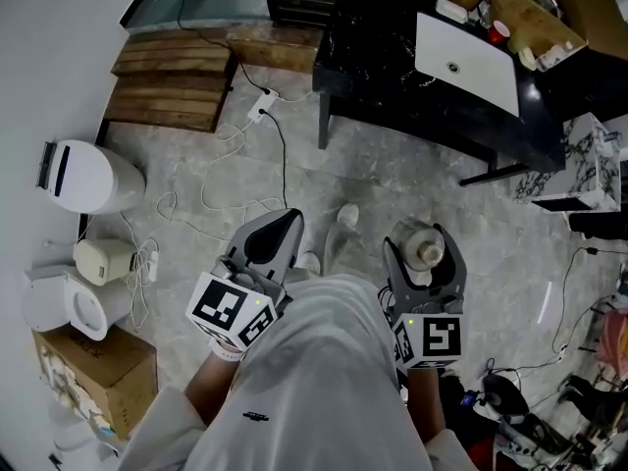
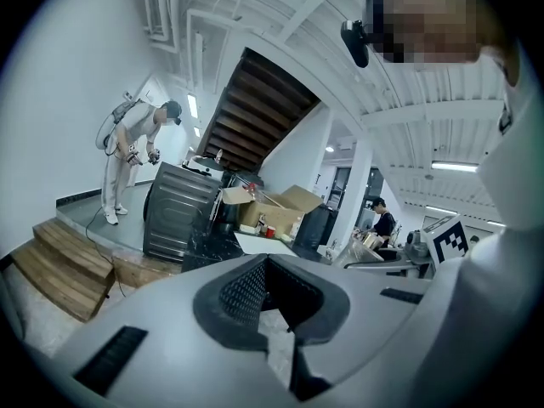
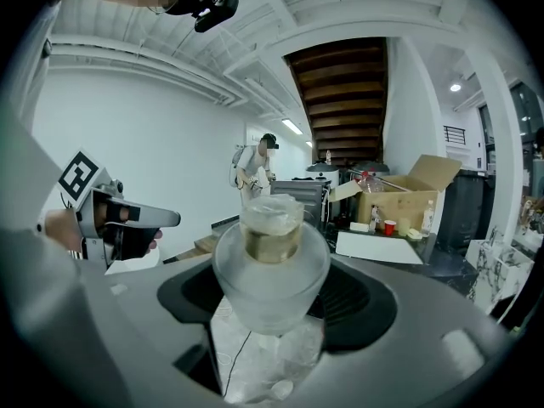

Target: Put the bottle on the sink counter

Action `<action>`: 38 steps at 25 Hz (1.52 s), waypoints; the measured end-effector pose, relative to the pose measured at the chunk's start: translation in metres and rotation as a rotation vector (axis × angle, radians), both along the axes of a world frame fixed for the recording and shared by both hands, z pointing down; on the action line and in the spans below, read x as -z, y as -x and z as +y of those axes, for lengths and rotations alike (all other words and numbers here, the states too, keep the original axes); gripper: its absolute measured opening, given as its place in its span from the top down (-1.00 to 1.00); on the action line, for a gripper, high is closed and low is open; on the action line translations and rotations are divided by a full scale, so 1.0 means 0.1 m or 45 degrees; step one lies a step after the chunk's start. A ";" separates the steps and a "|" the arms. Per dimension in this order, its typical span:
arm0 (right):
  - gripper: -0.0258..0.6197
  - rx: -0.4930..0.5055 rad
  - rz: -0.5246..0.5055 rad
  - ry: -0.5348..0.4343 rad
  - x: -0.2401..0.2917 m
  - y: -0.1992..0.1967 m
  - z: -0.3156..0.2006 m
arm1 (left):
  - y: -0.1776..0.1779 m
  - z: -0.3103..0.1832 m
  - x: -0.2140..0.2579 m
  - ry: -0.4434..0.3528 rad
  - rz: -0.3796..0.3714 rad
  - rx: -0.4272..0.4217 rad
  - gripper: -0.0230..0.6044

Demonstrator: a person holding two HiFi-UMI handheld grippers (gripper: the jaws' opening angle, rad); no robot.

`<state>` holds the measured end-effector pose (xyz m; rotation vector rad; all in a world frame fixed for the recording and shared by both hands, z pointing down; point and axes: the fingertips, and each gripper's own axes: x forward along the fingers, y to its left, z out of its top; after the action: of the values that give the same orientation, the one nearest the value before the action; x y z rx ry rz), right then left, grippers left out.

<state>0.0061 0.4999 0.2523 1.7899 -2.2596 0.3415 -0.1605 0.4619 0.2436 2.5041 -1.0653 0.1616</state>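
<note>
1. Carrying the bottle (image 1: 428, 253) upright, clamped in the right gripper (image 1: 424, 235), well apart from the sink counter (image 1: 373, 57).
2. Left gripper (image 1: 278, 232): jaws together, empty.
3. Advice: hold it level and set it down gently.

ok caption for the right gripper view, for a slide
Right claw holding a frosted bottle, with the black sink counter ahead.

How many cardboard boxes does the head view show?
2. An open box sits on the black counter at top right; the other box stands on the floor at lower left. Others may be hidden.
</note>
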 end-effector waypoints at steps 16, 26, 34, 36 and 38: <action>-0.14 -0.012 -0.052 0.005 -0.06 -0.61 -1.17 | -0.66 -1.17 -0.04 0.017 -0.040 -0.040 0.90; -0.14 0.068 -0.095 -0.006 -0.04 -1.01 -1.84 | -1.08 -1.75 0.07 -0.003 -0.065 0.017 0.90; -0.14 0.120 -0.164 0.012 -0.18 -1.37 -2.22 | -1.45 -2.17 -0.06 0.000 -0.092 0.056 0.90; -0.14 0.123 -0.170 0.011 -0.20 -1.46 -2.31 | -1.55 -2.25 -0.05 -0.009 -0.093 0.061 0.90; -0.14 0.122 -0.172 0.012 -0.21 -1.53 -2.38 | -1.62 -2.30 -0.04 -0.011 -0.092 0.067 0.90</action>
<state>0.1587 0.2622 0.2735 1.6935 -2.4211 0.4673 0.0015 0.2318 0.2471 2.4920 -1.1615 0.2344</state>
